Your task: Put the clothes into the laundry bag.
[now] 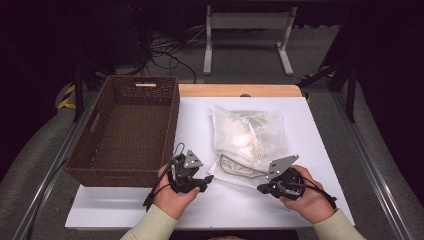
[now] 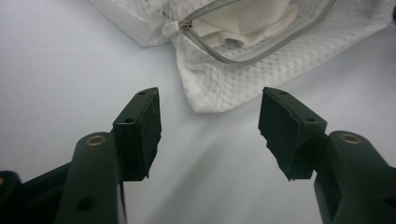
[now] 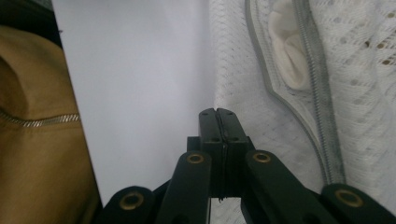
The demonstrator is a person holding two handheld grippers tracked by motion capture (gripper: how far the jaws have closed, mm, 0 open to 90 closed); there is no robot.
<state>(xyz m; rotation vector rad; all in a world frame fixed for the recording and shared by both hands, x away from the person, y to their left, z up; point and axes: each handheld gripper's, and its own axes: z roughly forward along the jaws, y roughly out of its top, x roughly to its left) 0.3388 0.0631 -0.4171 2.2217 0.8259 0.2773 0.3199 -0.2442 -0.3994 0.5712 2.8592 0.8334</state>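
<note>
Mesh bag (image 1: 248, 138), just beyond left gripper's (image 1: 203, 185) fingers (image 2: 140, 126)

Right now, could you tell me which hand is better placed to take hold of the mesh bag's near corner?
Left, probably. Its tongs stand open, aimed at the mesh bag corner just ahead. The right tongs are shut, over the bag's edge.

Overhead light brightens the white bench (image 1: 320, 150); surroundings fall dark. Glare washes the mesh bag (image 1: 248, 135); close-up foregrounds blur softly.
</note>
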